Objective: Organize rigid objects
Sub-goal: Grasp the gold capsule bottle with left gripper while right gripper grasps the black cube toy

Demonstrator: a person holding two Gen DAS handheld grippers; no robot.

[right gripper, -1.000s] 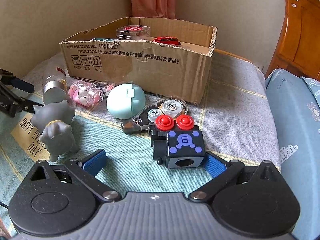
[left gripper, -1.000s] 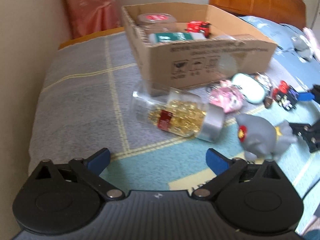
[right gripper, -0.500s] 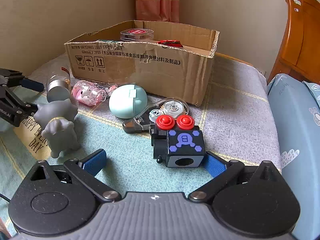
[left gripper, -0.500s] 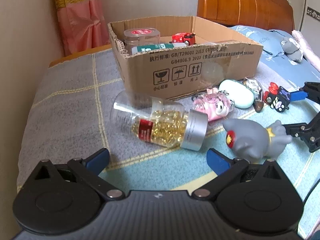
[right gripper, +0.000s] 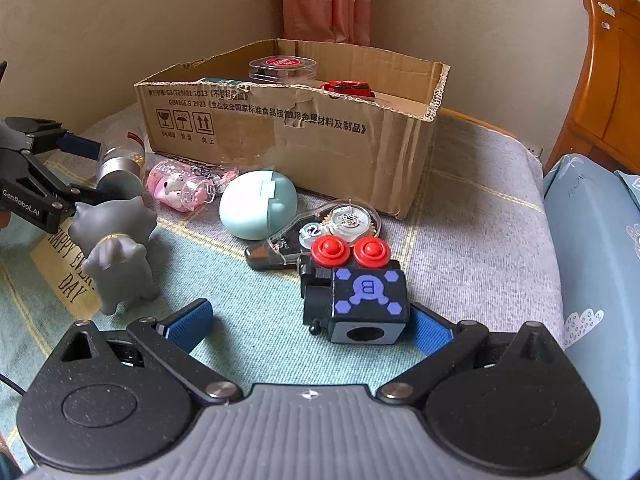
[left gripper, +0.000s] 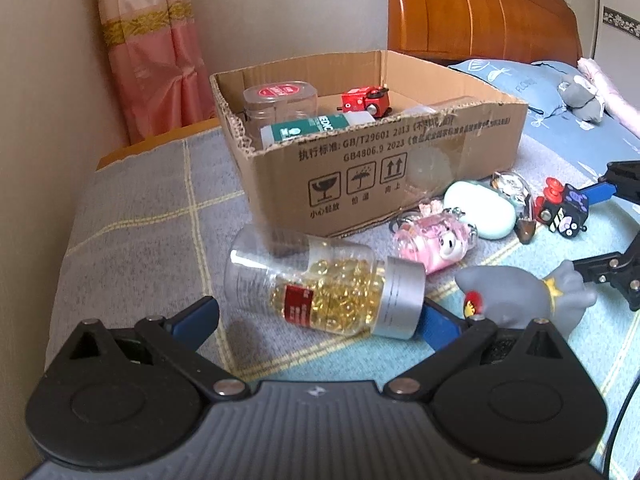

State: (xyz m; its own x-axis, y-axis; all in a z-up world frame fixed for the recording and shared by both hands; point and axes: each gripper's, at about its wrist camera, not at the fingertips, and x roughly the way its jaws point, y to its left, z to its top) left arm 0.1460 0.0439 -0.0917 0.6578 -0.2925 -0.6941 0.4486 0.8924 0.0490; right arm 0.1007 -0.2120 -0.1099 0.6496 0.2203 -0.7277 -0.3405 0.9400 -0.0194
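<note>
Beige walls (left gripper: 280, 4), pink curtain (left gripper: 148, 48) in corner, wooden headboard (left gripper: 480, 12), grey checked bedspread (left gripper: 140, 216), daylight

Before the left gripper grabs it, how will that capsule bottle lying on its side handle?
The capsule bottle looks rigid and smooth, so probably slippery. Lying on its side, it may roll. The loose capsules fill only part of it, so its weight likely shifts when tilted.

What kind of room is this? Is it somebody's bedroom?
Probably a bedroom, yes. The toys and the cardboard box sit on a checked blanket spread like a bed cover, there is a carved wooden headboard behind, a blue pillow beside it, and a pink curtain in the corner.
</note>
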